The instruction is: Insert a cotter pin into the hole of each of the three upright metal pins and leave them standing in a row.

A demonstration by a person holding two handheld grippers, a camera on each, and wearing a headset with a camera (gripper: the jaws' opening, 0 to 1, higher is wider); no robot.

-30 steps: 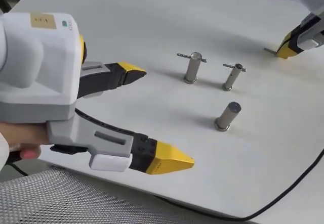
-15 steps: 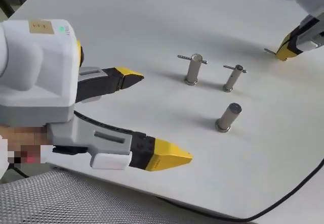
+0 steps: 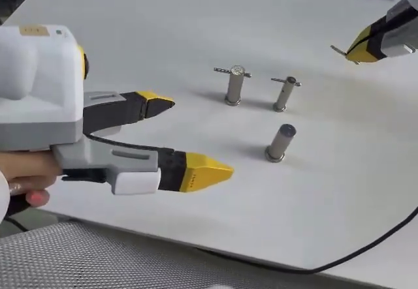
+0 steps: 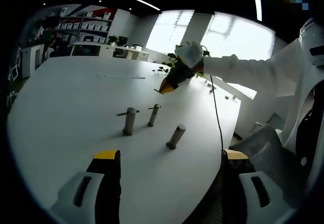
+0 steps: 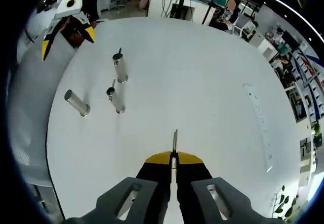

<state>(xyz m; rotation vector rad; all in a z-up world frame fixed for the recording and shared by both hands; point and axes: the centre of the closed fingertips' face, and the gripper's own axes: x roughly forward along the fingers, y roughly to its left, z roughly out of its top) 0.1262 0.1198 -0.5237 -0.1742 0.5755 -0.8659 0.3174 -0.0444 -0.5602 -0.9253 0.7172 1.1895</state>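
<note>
Three short grey metal pins stand on the white surface (image 3: 150,28): the rear-left pin (image 3: 234,87) and the rear-right pin (image 3: 283,94) each carry a thin cotter pin crosswise near the top, and the front pin (image 3: 279,143) is bare. The right tongs (image 5: 172,159) are clenched on a thin loose metal cotter pin (image 5: 174,139), well apart from the three. The left tongs (image 3: 199,136) are released with jaws spread wide, near the surface's front edge.

The head view looks forward and down across the desk (image 3: 196,28) from its near edge. The left gripper view faces the three pins (image 4: 153,116) from low and close. The right gripper view sees them from farther off, on the opposite side.
</note>
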